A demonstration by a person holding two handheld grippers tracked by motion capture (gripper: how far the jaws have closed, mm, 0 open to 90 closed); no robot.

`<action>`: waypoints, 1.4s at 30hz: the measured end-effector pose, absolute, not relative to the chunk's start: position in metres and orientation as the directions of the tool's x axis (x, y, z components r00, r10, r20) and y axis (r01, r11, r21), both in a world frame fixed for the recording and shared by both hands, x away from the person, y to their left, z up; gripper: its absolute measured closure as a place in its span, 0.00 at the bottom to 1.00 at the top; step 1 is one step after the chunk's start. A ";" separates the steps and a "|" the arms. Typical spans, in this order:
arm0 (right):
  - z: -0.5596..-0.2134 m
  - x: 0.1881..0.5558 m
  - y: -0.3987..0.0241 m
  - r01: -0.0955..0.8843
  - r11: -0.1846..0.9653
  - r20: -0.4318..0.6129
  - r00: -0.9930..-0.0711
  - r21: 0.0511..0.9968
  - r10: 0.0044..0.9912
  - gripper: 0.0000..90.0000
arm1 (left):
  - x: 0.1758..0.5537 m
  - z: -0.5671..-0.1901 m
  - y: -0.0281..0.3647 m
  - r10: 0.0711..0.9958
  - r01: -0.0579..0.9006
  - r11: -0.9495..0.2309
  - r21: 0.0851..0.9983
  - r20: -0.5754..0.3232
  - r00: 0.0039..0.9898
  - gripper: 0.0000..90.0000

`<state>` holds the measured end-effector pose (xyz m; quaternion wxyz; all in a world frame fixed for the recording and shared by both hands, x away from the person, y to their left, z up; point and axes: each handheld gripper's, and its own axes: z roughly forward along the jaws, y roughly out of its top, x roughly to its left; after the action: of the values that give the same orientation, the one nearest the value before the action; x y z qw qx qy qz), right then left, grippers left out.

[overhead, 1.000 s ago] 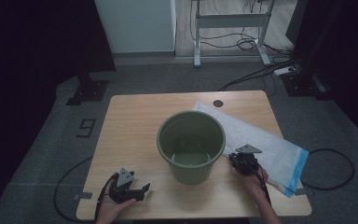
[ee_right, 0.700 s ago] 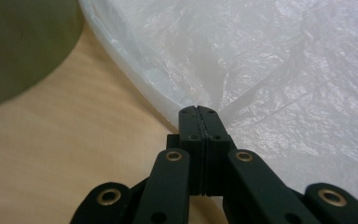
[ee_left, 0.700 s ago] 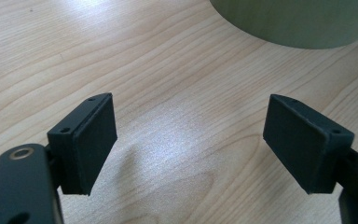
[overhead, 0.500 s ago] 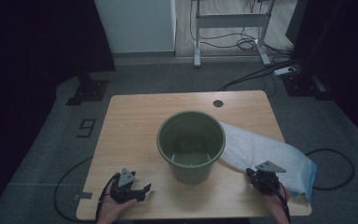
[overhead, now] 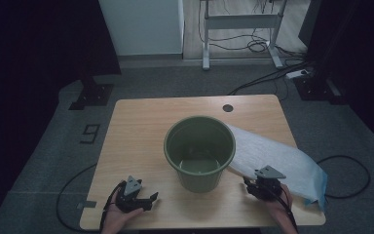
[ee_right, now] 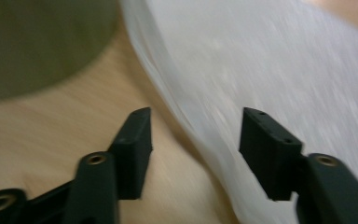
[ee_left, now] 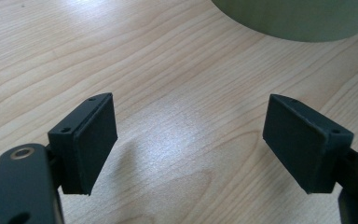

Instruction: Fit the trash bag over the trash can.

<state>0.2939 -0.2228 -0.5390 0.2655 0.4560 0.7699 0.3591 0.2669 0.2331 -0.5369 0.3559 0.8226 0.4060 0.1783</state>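
Note:
A green bucket stands upright in the middle of the wooden table; its inside looks bare. A white plastic bag with a blue end lies to its right, one edge against the bucket's side. My right gripper is at the bag's near edge. In the right gripper view its jaws have just been opening, and the bag's edge runs between them without either pad pressing on it. My left gripper rests open near the front left, with bare wood between its jaws.
The bucket's base sits just beyond the left gripper. A round cable hole marks the table's far side. The bag's blue end reaches the right table edge. Cables lie on the grey floor around the table.
The right gripper moved away from the bucket toward the near right, dragging the bag that way, then its jaws went from shut to open. The left gripper stayed put.

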 end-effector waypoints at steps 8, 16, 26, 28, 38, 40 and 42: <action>-0.540 0.329 -0.190 0.504 0.369 -0.091 -0.493 0.781 0.865 0.38 | 0.267 -0.537 0.236 0.798 0.544 -0.415 0.729 0.004 0.603 0.19; -0.550 0.336 -0.198 0.562 0.322 -0.083 -0.409 0.762 0.909 0.71 | 0.268 -0.537 0.239 0.801 0.546 -0.408 0.732 0.000 0.598 0.20; -0.524 0.338 -0.226 0.512 0.153 0.004 -0.293 0.846 0.956 0.99 | 0.268 -0.538 0.238 0.806 0.553 -0.401 0.730 -0.005 0.592 0.20; -0.512 0.338 -0.230 0.478 0.121 0.023 -0.285 0.870 0.958 0.99 | 0.267 -0.538 0.239 0.809 0.554 -0.395 0.733 -0.009 0.588 0.20; -0.441 0.336 -0.248 0.361 -0.024 0.113 -0.228 0.932 0.967 0.99 | 0.273 -0.538 0.242 0.825 0.557 -0.344 0.756 -0.040 0.564 0.20; -0.426 0.334 -0.248 0.329 -0.041 0.120 -0.223 0.943 0.967 0.99 | 0.274 -0.537 0.243 0.824 0.556 -0.339 0.759 -0.046 0.564 0.20; -0.411 0.331 -0.247 0.295 -0.054 0.124 -0.223 0.954 0.967 0.99 | 0.274 -0.537 0.243 0.824 0.555 -0.333 0.763 -0.051 0.565 0.20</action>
<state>0.3309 -0.2473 -0.4115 0.3353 0.5256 0.6005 0.5007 0.2741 0.2426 -0.5373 0.3829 0.7973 0.4323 0.1757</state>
